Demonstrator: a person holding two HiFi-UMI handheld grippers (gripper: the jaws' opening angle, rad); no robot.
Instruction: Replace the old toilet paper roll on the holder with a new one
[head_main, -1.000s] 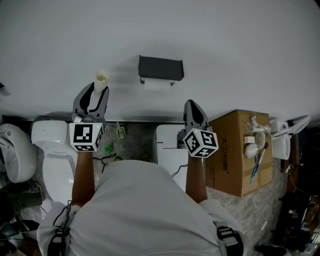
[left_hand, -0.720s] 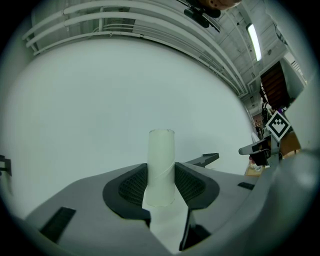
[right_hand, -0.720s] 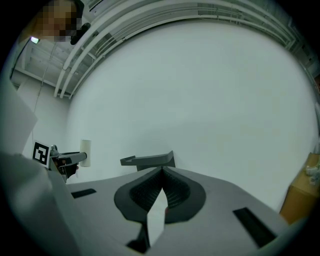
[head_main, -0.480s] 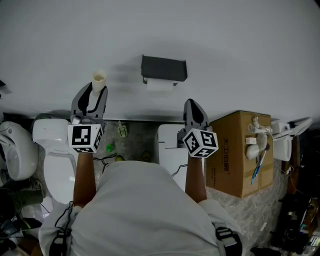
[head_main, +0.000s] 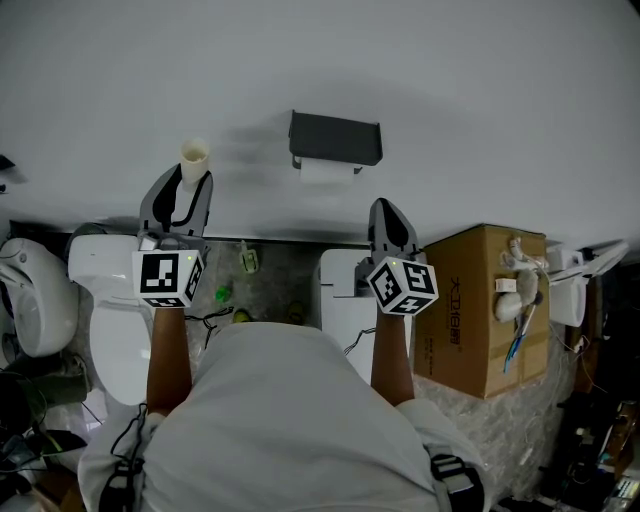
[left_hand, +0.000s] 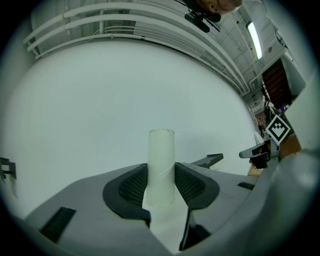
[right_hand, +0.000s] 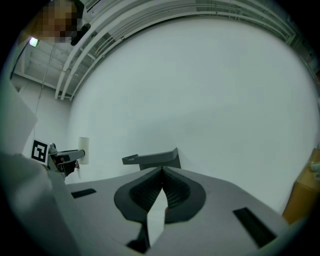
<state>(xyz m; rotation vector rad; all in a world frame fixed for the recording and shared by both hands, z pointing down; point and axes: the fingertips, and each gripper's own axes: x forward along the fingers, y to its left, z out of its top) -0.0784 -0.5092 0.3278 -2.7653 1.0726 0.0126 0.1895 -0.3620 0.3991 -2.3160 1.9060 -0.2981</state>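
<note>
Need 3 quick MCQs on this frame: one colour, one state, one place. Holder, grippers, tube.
1. Colour of the holder?
A. white
B. dark grey
C. brown

2. State of the right gripper?
A. shut, empty
B. wide open
C. shut on a roll

3. Where is the tube?
A. in the left gripper
B. in the right gripper
C. on the holder

Key:
1 B: the head view shows it dark grey against the white wall.
2 A: in the right gripper view the jaws meet with nothing between them.
3 A: in the left gripper view the jaws clamp the tube upright.
</note>
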